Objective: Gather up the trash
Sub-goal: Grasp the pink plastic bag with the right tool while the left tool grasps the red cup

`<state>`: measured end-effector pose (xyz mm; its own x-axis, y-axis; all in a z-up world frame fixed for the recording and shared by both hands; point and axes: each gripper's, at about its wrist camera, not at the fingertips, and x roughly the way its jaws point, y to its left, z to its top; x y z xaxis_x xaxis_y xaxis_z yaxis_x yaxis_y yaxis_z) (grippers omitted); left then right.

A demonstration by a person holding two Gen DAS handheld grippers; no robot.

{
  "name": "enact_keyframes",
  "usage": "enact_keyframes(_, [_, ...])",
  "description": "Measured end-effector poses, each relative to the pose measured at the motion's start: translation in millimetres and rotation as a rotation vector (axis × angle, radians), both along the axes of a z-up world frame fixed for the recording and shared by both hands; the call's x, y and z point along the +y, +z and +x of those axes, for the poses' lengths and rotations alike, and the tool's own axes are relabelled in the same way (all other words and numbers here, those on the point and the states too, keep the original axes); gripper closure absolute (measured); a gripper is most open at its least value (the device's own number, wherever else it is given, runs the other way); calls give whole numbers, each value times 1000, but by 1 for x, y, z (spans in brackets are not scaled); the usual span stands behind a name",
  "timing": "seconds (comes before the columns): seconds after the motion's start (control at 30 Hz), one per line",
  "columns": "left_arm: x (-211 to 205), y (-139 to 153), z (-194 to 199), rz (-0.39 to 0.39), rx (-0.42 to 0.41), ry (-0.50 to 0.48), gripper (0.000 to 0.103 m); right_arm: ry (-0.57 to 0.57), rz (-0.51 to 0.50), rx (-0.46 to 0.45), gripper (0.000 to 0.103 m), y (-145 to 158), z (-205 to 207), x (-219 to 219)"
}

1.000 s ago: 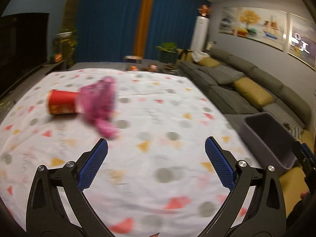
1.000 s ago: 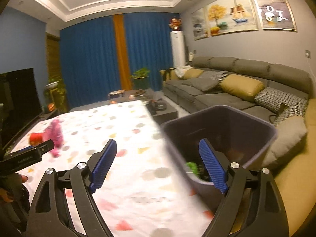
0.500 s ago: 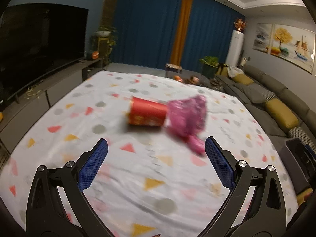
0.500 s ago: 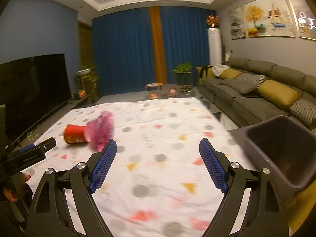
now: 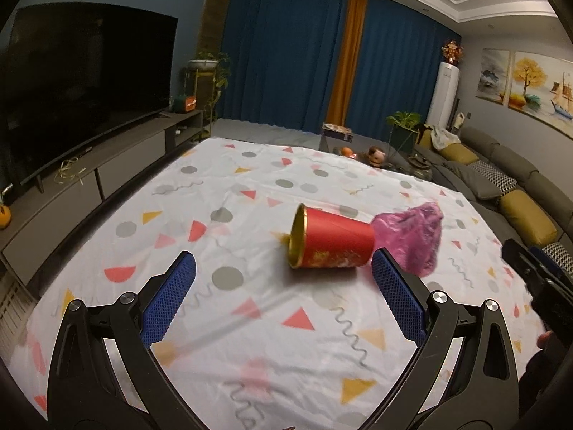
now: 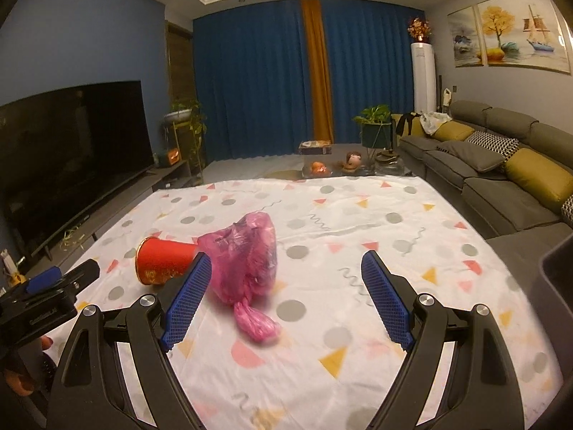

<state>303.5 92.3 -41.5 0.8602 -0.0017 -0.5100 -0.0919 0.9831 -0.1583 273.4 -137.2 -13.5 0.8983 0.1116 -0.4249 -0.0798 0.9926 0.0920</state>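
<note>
1. Left gripper [image 5: 283, 279]: blue-padded jaws spread wide, nothing between the pads, poised over the white sheet with coloured dots and triangles [image 5: 250, 322].
2. Red cylindrical paper cup with a gold rim [image 5: 331, 245]: lying on its side on the sheet, mouth turned left, base touching the crumpled pink plastic bag [image 5: 412, 238] beside it on the right.
3. Best approach for the cup, by judgement: come in low, straddle the round wall across its width, close gently. Thin paper likely to crush or roll away under a hard or off-centre pinch.
4. Right gripper [image 6: 283, 288]: jaws likewise wide apart and empty, aimed at the pink bag, whose knotted tail lies nearest the pads.
5. Best approach for the bag, by judgement: pinch the bunched body or the knot rather than a loose fold. Slippery film apt to slide out.
6. Advisable to keep both tools from crossing, since cup and bag touch and lifting one may drag the other.
7. Dark grey plastic bin [image 6: 558, 268]: only a corner of the rim visible at the right edge of the right wrist view. Contents and depth unseen.
8. Hard to make out: printing on the cup, what is inside the cup or the bag, and whether the bag is tied shut. Bag edges blurred in both views. Hands holding the tools mostly cut off.
</note>
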Motion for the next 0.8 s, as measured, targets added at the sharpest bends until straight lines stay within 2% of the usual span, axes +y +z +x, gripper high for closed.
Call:
enact_keyframes(0.3, [18, -10, 25, -16, 3, -26, 6, 27, 1, 46, 20, -17, 47, 26])
enact_keyframes(0.43, [24, -14, 33, -47, -2, -58, 6, 40, -8, 75, 20, -24, 69, 36])
enact_keyframes(0.57, [21, -18, 43, -46, -2, -111, 6, 63, -23, 110, 20, -33, 81, 45])
enact_keyframes(0.63, [19, -20, 47, -46, 4, -129, 6, 81, -43, 136, 27, -39, 86, 50])
enact_keyframes(0.7, [15, -23, 51, -42, 15, -153, 6, 99, -47, 164, 42, -42, 90, 52])
enact_keyframes(0.77, [10, -25, 54, -29, 24, -176, 6, 104, -44, 169, 52, -44, 90, 52])
enact_keyframes(0.8, [7, -26, 56, -25, 30, -188, 6, 107, -44, 173, 61, -45, 91, 53])
